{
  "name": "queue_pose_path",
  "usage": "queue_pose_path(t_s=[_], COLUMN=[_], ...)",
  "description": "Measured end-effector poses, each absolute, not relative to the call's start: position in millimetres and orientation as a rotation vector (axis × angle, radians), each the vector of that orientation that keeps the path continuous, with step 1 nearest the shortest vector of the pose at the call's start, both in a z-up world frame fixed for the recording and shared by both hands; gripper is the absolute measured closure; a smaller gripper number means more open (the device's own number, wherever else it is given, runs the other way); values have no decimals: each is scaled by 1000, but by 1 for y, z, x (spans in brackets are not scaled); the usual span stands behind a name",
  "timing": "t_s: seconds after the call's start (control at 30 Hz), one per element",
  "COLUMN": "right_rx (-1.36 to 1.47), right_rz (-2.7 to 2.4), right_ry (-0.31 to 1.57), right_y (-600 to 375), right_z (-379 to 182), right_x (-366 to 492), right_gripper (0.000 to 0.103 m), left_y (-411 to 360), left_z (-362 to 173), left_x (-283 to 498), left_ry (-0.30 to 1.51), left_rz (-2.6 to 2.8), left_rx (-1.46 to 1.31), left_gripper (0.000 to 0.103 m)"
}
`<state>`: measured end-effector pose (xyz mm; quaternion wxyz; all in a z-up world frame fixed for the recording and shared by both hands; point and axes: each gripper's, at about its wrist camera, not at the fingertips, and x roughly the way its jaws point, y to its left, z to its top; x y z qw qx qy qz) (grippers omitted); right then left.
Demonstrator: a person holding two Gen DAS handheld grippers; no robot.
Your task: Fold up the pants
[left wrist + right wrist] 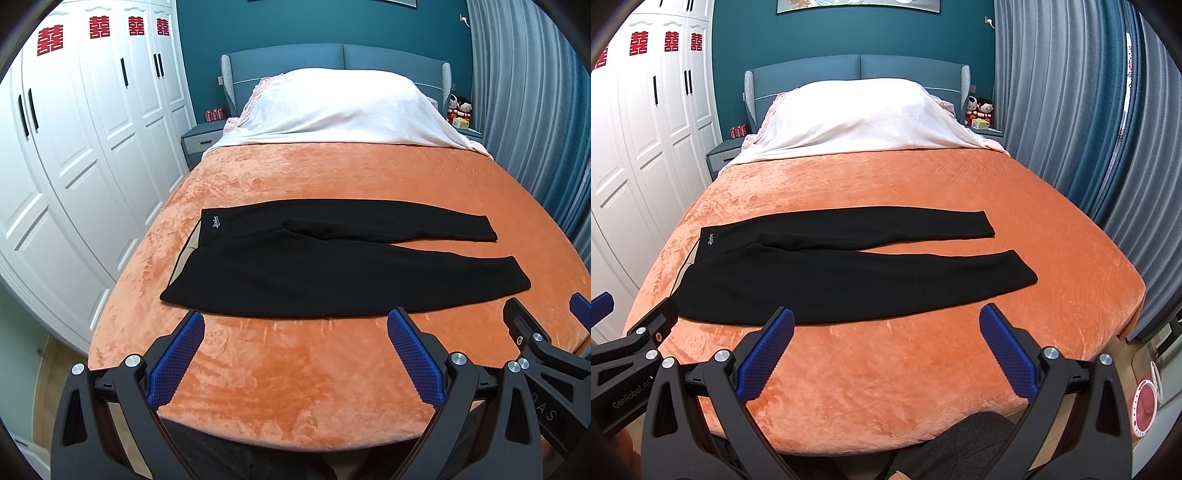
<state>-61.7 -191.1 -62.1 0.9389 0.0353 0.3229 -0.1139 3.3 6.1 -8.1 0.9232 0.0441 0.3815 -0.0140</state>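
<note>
Black pants (332,266) spread flat across the bed (295,387) ready for folding, left tool (295,325) and right tool (886,321) both gaping, empty, short of the fabric.

- Near strip of orange bed (295,369), btwn bed edge & pants (295,266): bare blanket, free across full width.
- Left hand-held gripper (295,325) & right hand-held gripper (886,325): both spread wide, above near strip, nothing btwn fingers.
- Far side, pants to white cover (332,107): bare blanket, free.
- Left of bed: wardrobe (74,147) close, narrow gap.
- Right of bed: curtain (1071,110) close to edge.
</note>
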Motion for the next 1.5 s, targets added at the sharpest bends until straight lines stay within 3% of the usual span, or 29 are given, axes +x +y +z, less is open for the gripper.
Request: queue_pose_path(t_s=[1.5], right_rx=[76], right_rz=[-231], right_ry=[663], right_y=[-192], right_z=[-63], right_x=[-62], right_gripper=[5], left_y=[3], left_z=[-8], left_x=[1], left_ry=[792], left_rz=[-25], left_rx=[97], left_gripper=[5])
